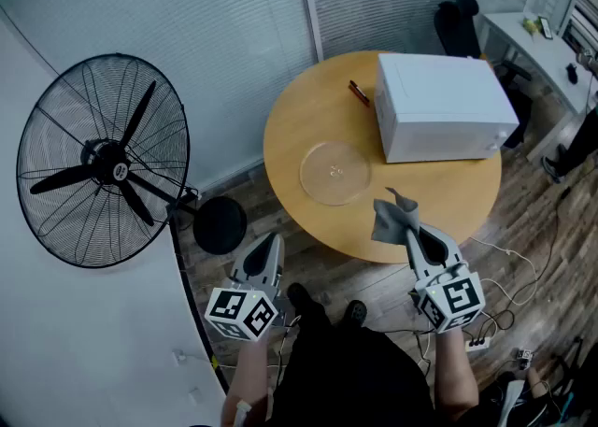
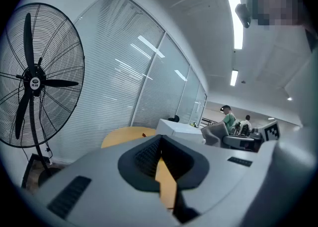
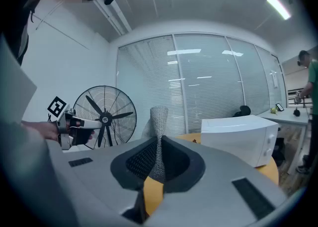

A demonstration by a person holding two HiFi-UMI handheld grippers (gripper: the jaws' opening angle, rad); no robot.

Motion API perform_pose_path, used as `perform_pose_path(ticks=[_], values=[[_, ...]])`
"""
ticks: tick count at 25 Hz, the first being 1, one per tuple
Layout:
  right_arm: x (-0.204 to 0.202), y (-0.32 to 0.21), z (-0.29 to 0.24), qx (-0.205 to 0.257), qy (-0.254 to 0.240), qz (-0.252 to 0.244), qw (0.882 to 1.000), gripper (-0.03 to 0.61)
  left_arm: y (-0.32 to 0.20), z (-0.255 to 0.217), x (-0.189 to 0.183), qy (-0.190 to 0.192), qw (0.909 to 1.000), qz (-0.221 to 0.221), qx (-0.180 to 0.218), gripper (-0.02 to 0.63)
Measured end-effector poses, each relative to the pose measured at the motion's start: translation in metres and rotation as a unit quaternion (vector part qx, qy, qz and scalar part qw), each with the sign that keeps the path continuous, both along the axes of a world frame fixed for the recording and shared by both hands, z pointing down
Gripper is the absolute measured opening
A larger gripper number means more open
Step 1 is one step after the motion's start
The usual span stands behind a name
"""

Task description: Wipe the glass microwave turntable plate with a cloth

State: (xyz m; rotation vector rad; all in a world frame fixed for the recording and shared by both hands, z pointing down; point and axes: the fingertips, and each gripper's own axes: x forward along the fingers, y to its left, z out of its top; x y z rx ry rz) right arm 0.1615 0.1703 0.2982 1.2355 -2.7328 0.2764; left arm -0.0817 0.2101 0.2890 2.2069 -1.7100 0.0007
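- Fan [image 1: 103, 162]: stands on the floor at far left, well apart from the table [image 1: 290, 135]. No part in the task.
- Left tongs [image 2: 160, 160]: jaws together, nothing between them. Held low, off the near-left edge of the table, touching nothing.
- Plate [image 1: 335, 172]: clear glass, lying flat on the table just left of the microwave [image 1: 439, 106], out of the oven and bare. Nothing touches it.
- Small red item [image 1: 359, 92]: lies on the table behind the plate; too small to identify.
- Cloth [image 1: 392, 220]: grey, pinched at one end in the right tongs [image 1: 418, 236], the free end sticking up and forward over the near table edge. It is near the plate but apart from it, to its right and nearer the person.
- Step in hand (judgement): the approach. Cloth is gripped; wiping not yet begun.
- Next move calls for (judgement): carry the right tongs forward and left, then tip them down so the loose end lies flat on the glass before stroking across it.
- Risk (judgement): the plate is smooth and may slide on the table. The free left tongs could steady its near-left rim.
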Motion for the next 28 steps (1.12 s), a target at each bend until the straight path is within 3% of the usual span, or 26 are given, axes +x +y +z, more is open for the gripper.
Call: perform_pose_path(ticks=[9, 16, 28], values=[[-0.004, 0.000, -0.001, 0.011, -0.009, -0.027, 1.000, 0.029, 0.002, 0.011, 0.003, 0.001, 0.9999, -0.012, -0.011, -0.003], [-0.006, -0.007, 0.008, 0.010, -0.006, -0.021, 1.000, 0.034, 0.000, 0.024, 0.003, -0.002, 0.9995, -0.011, -0.028, -0.003], [-0.045, -0.063, 0.025, -0.017, 0.011, -0.002, 1.000, 0.037, -0.071, 0.055, -0.036, 0.014, 0.9988, 0.005, -0.048, -0.003]])
